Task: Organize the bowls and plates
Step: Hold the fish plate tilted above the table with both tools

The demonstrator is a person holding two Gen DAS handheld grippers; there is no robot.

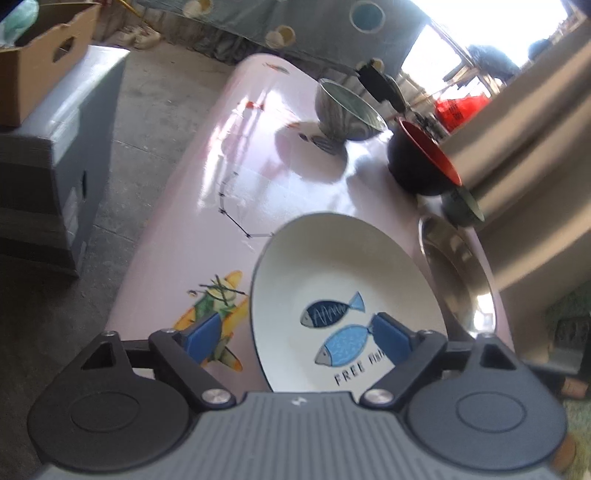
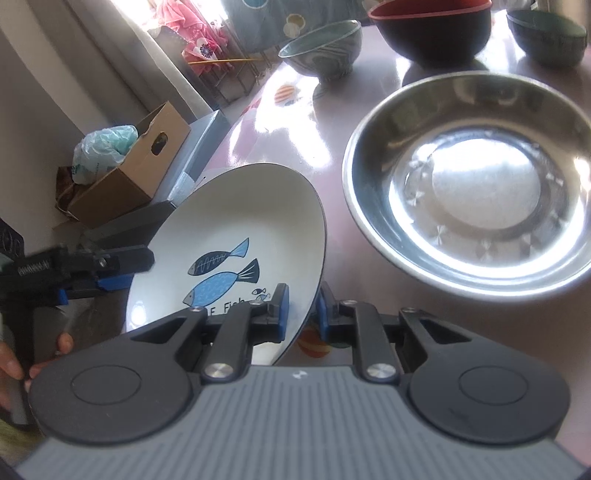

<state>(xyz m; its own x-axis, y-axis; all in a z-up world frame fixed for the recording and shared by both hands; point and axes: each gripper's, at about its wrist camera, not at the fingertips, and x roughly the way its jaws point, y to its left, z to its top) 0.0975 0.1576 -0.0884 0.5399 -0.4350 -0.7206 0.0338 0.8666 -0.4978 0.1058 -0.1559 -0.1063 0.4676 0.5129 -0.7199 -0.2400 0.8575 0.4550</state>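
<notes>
A white plate with blue fish (image 1: 343,280) (image 2: 236,229) is tilted up off the pink table (image 1: 236,177). My right gripper (image 2: 301,314) has its jaws closed around the plate's right rim. My left gripper (image 1: 295,336) is open, its jaws wide on either side of the plate's left rim; it also shows in the right wrist view (image 2: 122,271). A steel dish (image 2: 469,192) (image 1: 458,273) lies right of the plate. Behind stand a grey patterned bowl (image 1: 347,110) (image 2: 321,48), a black bowl with red inside (image 1: 421,158) (image 2: 432,29) and a dark green bowl (image 2: 546,35) (image 1: 461,206).
A cardboard box (image 2: 129,170) (image 1: 40,55) sits on grey cartons (image 1: 55,155) left of the table, on the concrete floor. A beige pillar or curtain (image 1: 524,155) rises at the table's right side. A hand (image 2: 14,362) holds the left gripper.
</notes>
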